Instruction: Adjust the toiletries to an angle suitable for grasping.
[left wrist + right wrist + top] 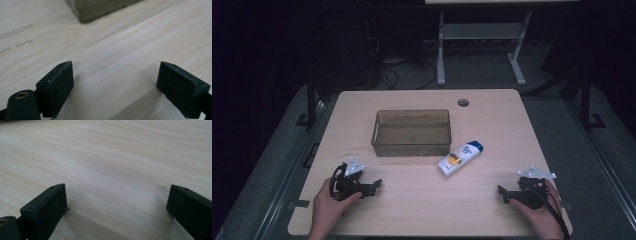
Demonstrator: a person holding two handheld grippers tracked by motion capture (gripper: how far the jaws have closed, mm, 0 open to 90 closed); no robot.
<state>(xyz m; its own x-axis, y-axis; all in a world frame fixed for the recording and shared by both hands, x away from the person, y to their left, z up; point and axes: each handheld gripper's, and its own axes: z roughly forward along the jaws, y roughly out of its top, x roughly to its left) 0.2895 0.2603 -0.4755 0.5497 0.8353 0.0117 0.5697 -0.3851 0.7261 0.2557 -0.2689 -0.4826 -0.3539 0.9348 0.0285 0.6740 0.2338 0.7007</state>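
Lying between both tongs (377, 184) (502, 192), farther back: bottle (460, 158).

From my seat I see a pale wood-grain bench (492, 200) with a round cable hole (463, 102) near its far edge. Beyond it the room is dark: grey floor (482, 70), loose black cables (404, 70), and a white table frame (482, 35).
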